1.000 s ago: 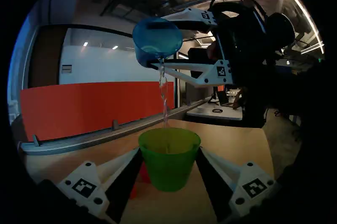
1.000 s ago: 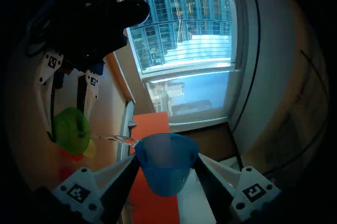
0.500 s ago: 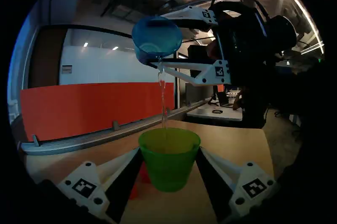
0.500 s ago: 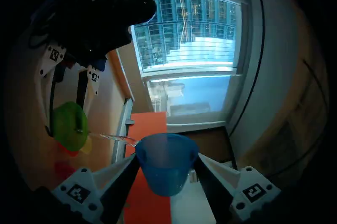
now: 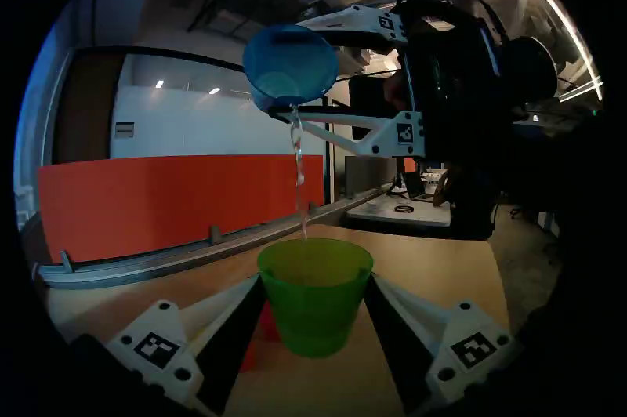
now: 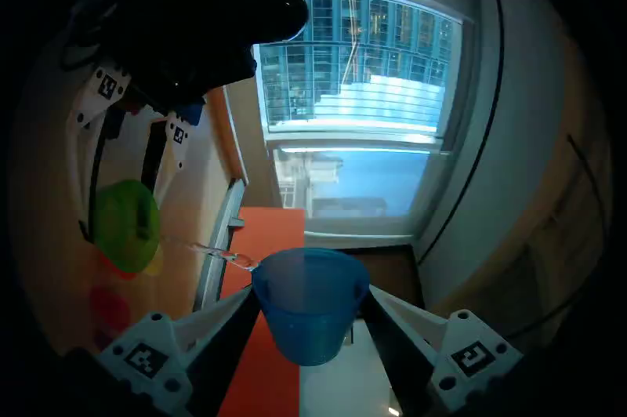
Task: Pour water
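Water [image 5: 297, 166] falls in a thin, twisting stream from a blue cup [image 5: 288, 66] into a green cup [image 5: 315, 307] straight below it. In the left gripper view, the left gripper [image 5: 313, 291] is clenched on the green cup, one finger pressing each side, and the cup stands upright just above a wooden table [image 5: 439, 260]. The right gripper [image 6: 309, 303] grips the blue cup in the same way. It holds that cup high and tipped, mouth toward the left camera, with water leaving at its lowest edge.

In the right gripper view the stream runs from the blue rim to the green cup's mouth, far left. A red thing [image 5: 266, 323] lies on the table just behind the green cup; what it is I cannot tell.

Each white finger carries a square black-and-white marker [image 5: 154, 348], a block pattern rather than letters. An orange panel [image 5: 157, 197] runs along the wall beyond the table. A window [image 6: 360, 88] shows tall buildings.
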Available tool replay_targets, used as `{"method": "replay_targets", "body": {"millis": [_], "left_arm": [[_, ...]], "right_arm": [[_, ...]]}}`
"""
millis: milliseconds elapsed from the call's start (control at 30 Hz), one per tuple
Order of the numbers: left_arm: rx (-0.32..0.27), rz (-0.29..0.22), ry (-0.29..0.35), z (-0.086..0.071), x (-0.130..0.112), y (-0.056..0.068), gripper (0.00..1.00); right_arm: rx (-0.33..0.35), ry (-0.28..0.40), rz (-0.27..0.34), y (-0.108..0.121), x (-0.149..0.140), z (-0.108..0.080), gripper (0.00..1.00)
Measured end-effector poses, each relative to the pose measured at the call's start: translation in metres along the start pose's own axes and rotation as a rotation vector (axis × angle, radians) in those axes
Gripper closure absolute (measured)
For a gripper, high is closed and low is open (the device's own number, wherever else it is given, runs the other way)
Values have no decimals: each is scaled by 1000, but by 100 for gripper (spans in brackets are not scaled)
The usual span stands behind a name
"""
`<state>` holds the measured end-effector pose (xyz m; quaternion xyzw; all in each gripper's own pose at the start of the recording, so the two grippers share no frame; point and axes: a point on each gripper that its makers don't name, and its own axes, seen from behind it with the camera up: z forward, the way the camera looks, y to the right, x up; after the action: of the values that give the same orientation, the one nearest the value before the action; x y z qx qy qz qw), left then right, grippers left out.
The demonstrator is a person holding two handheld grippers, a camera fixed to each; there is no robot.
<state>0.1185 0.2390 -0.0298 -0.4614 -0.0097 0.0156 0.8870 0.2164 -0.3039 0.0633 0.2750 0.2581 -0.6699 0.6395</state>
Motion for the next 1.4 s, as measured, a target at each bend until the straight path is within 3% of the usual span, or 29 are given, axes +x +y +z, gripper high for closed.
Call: {"method": "replay_targets", "body": {"millis": [467,900,1200,1400], "left_arm": [[3,0,7,-1,3,-1,16],[9,-1,13,-1,6,-3,16],[17,0,13,-5,8,-5,16],[19,3,12,-6,8,-5,16]], "right_arm": [[-10,8,-79,4,8,4,11],[-18,12,-99,5,15,3,11],[-11,7,-6,2,9,0,11],[-8,8,118,-4,4,-3,11]]}}
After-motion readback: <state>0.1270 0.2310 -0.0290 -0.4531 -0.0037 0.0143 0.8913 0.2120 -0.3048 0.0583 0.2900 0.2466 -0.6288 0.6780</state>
